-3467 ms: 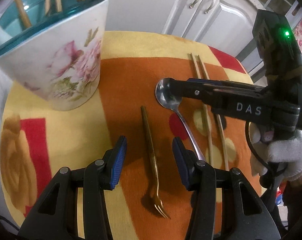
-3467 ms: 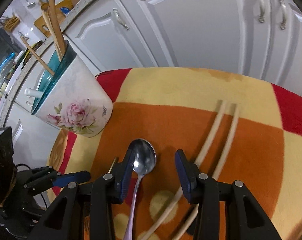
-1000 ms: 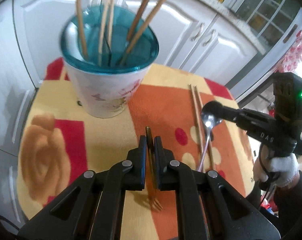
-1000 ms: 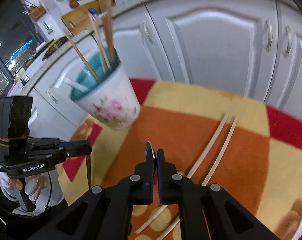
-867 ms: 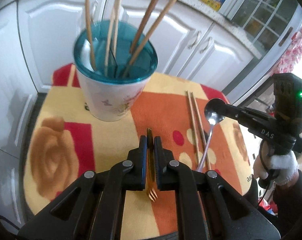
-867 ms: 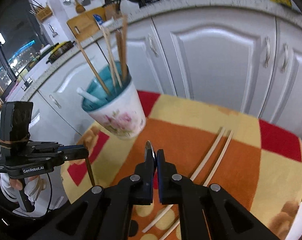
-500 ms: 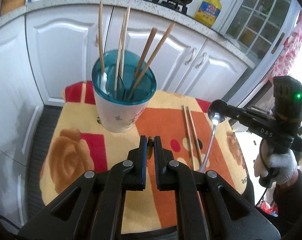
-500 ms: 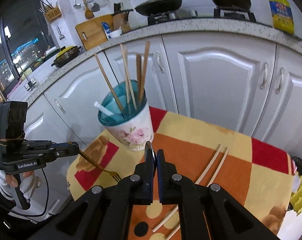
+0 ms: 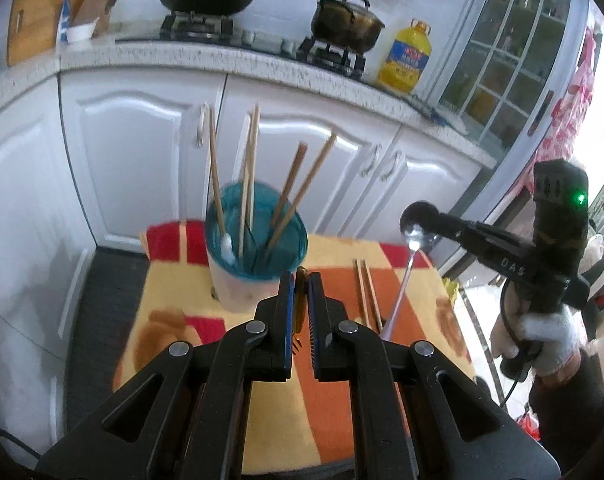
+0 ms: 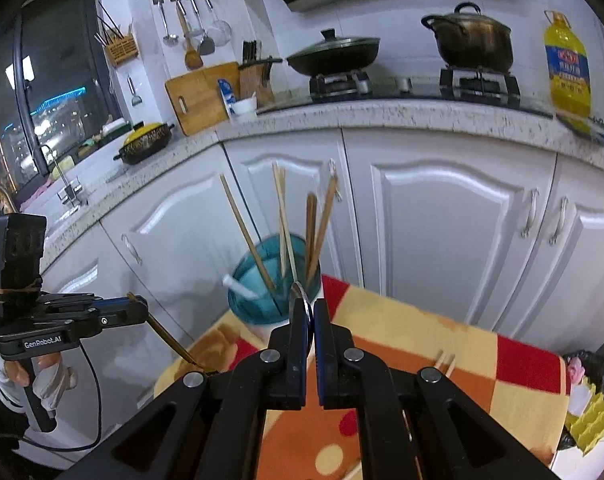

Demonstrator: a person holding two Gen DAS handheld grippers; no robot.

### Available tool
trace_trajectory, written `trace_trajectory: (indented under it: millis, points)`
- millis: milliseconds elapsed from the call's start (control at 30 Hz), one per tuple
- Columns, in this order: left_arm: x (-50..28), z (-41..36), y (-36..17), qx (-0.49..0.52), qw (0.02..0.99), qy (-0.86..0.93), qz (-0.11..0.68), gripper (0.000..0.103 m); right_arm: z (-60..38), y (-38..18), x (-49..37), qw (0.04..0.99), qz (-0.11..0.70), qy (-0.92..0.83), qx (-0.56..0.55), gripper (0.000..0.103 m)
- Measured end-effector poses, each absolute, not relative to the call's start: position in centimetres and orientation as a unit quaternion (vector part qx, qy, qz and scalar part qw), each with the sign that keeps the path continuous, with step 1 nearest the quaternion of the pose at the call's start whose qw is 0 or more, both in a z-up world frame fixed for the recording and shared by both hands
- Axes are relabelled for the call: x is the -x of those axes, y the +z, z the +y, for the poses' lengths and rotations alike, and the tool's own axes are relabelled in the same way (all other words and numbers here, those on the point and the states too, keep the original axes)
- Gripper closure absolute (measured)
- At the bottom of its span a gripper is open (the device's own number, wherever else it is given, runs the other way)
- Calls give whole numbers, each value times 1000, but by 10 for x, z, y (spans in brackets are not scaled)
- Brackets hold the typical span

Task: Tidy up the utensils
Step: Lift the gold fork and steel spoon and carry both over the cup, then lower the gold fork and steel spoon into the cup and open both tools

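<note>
My left gripper (image 9: 300,284) is shut on a gold fork (image 9: 299,312), held high above the table; the fork (image 10: 170,338) hangs tines down in the right wrist view. My right gripper (image 10: 309,307) is shut on a silver spoon (image 10: 298,293); in the left wrist view the spoon (image 9: 401,288) hangs handle down from that gripper (image 9: 417,220). A floral cup with a teal inside (image 9: 254,264) holds several chopsticks and a white spoon, and stands on the cloth below both grippers. It also shows in the right wrist view (image 10: 262,288). Two light chopsticks (image 9: 367,296) lie on the cloth.
The small table has an orange, yellow and red cloth (image 9: 341,400). White kitchen cabinets (image 9: 142,152) stand behind it, with a counter, a wok, a pot and a yellow oil bottle (image 9: 407,56) on top. A dark floor mat (image 9: 102,320) lies left of the table.
Both grippers closed on the fork and the spoon and lifted them off the cloth. Since then both have risen higher and drawn back, so the cup and table look smaller.
</note>
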State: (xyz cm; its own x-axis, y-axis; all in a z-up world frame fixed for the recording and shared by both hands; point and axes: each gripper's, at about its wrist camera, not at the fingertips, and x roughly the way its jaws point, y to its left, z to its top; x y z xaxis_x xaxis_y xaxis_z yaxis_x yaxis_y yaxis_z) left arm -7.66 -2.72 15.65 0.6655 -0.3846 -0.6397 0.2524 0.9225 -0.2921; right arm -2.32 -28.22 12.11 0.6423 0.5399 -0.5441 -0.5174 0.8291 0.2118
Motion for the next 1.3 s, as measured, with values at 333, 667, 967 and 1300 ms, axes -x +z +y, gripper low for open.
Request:
trace_trajectory:
  millis: [333, 667, 967, 1300]
  points:
    - [31, -21, 195, 64, 934, -138, 324, 98, -251, 159, -15, 927, 271, 258, -9, 100]
    - [-24, -29, 169, 20, 937, -97, 336, 98, -210, 150, -65, 944, 253, 210, 20, 100]
    - [-47, -33, 133, 20, 926, -85, 366, 98, -181, 124, -79, 960, 214, 164, 77, 100]
    - [-54, -43, 102, 23, 914, -85, 396, 98, -181, 89, -72, 939, 268, 197, 87, 99]
